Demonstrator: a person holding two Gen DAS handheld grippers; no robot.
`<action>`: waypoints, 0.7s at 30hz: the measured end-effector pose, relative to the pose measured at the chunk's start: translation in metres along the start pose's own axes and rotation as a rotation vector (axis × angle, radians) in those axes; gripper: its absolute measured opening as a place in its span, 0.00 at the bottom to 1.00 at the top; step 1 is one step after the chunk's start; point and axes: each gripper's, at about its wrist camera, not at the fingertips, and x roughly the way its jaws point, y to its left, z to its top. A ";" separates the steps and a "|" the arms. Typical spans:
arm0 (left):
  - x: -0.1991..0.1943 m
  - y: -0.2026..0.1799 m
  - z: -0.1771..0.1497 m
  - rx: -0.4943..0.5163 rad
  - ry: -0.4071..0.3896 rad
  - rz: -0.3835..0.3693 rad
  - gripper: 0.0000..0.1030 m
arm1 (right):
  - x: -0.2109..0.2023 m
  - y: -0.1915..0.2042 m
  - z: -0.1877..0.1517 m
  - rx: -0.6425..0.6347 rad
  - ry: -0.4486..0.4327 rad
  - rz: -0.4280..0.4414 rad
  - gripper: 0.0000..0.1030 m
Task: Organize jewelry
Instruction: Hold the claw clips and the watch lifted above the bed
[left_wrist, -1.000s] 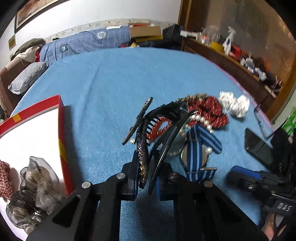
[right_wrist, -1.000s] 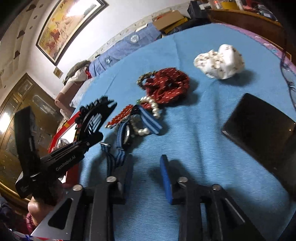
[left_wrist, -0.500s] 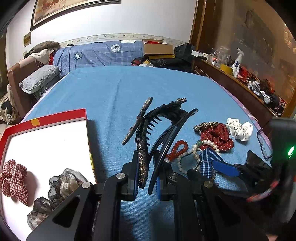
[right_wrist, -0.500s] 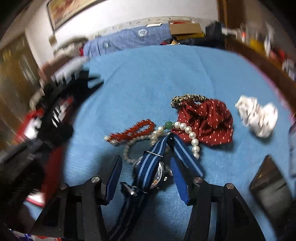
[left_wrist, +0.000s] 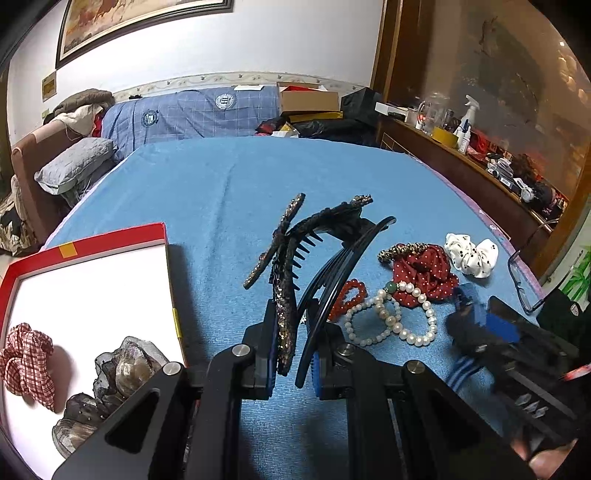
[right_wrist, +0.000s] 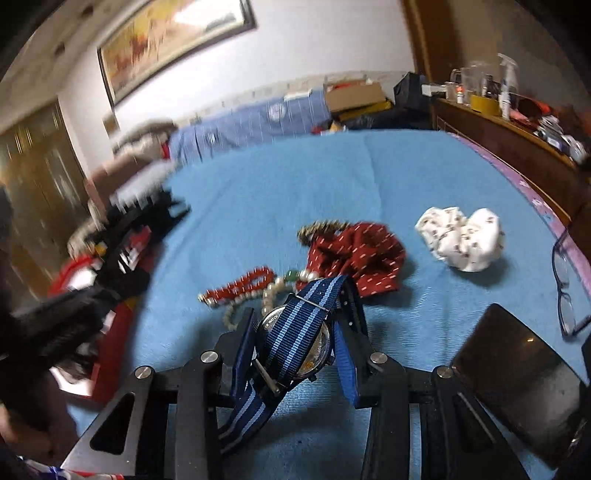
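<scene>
Both grippers hold a piece: hair clips on the left, a watch on the right.

The left gripper (left_wrist: 293, 354) has its fingers clamped on a bundle of hair clips (left_wrist: 295, 266), which stick up and forward above the blue bedspread (left_wrist: 229, 192). The right gripper (right_wrist: 295, 347) has its fingers closed on the case of a watch (right_wrist: 295, 343), whose striped blue strap hangs over and below them. Just ahead on the bedspread lie a pearl bracelet (left_wrist: 391, 317), a red bead bracelet (left_wrist: 349, 295), a red dotted scrunchie (left_wrist: 424, 275) and, nearer the right edge, a white scrunchie (left_wrist: 471, 254). At the left edge sits a red-rimmed box (left_wrist: 110, 236) holding a checked scrunchie (left_wrist: 27, 363) and a grey gauze scrunchie (left_wrist: 110, 384).
</scene>
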 end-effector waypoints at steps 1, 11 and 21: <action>0.000 -0.001 0.000 0.001 0.000 -0.004 0.13 | -0.007 -0.002 -0.002 0.012 -0.020 0.006 0.42; -0.005 -0.008 -0.002 0.029 -0.013 -0.011 0.13 | -0.025 -0.005 -0.007 0.041 -0.083 0.041 0.42; -0.006 -0.012 -0.002 0.044 -0.018 -0.019 0.13 | -0.029 0.000 -0.006 0.031 -0.099 0.057 0.42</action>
